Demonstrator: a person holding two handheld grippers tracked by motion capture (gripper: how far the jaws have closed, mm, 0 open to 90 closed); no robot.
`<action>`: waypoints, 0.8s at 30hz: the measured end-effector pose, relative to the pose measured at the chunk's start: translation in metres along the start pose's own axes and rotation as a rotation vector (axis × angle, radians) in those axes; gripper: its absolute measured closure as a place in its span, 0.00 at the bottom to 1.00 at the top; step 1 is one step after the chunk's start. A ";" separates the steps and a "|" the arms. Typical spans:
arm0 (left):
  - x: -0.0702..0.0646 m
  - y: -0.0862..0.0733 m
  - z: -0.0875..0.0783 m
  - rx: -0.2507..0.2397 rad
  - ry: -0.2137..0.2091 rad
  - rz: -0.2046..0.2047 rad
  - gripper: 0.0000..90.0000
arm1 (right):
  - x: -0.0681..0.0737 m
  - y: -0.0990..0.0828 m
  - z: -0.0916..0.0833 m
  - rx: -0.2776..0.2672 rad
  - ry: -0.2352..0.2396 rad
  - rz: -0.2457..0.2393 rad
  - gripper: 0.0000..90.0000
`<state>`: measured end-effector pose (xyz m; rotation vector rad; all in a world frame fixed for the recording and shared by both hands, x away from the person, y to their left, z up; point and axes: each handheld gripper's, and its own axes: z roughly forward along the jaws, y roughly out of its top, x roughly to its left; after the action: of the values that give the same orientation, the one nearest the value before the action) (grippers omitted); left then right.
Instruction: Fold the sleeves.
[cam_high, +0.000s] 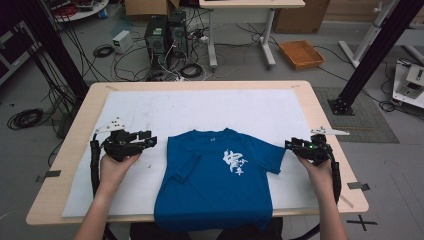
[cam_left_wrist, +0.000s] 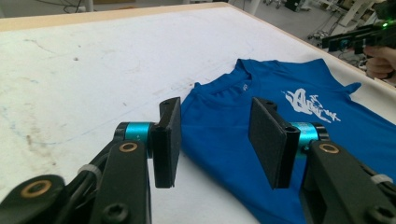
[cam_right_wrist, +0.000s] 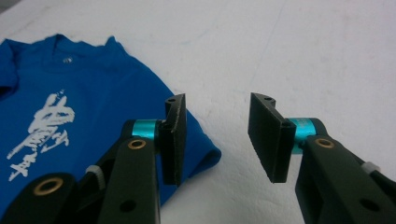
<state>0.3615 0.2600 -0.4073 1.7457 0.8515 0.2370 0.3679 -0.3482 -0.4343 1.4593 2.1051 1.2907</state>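
While the blue T-shirt (cam_high: 217, 177) lies face up at the lower middle of the high view, its hem hangs over the table's near edge and its collar points toward the top of the frame. White brush-style lettering (cam_high: 234, 162) sits right of centre on the chest. The sleeve at the frame's left is folded in over the body; the sleeve at the right is spread out flat toward the frame's right edge.

My left gripper (cam_high: 149, 139) hovers just left of the folded shoulder, its jaws parted and nothing between the pads — in the left gripper view (cam_left_wrist: 215, 140) the shirt's shoulder edge shows through the gap, lower down on the table. My left hand (cam_high: 116, 165) holds it from below.

My right gripper (cam_high: 291, 145) sits just beside the tip of the spread sleeve at the right of the high view, jaws likewise apart and empty. In the right gripper view (cam_right_wrist: 216, 135) the sleeve end lies at the lower left, partly behind the left-hand jaw, while bare white mat shows in the gap — no cloth is pinched. My right hand (cam_high: 316, 167) grips that tool.

Under the shirt a white mat (cam_high: 150, 107) covers most of the wooden table (cam_high: 75, 135). Beyond the table's far edge, at the top of the frame, stand two computer towers (cam_high: 165, 35) among loose cables, and an orange tray (cam_high: 301, 54) lies on the floor.
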 end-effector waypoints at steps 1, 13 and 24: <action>0.001 0.000 -0.001 -0.001 0.001 -0.001 0.60 | 0.000 0.000 0.000 0.000 0.000 0.000 0.65; 0.000 -0.002 0.002 0.008 -0.017 0.000 0.60 | 0.001 -0.002 0.018 0.093 0.045 -0.029 0.94; 0.001 -0.001 0.001 0.001 -0.034 -0.002 0.60 | 0.025 0.009 0.002 -0.006 0.149 -0.036 0.99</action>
<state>0.3620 0.2598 -0.4086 1.7449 0.8288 0.2051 0.3638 -0.3248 -0.4221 1.3545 2.2077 1.4312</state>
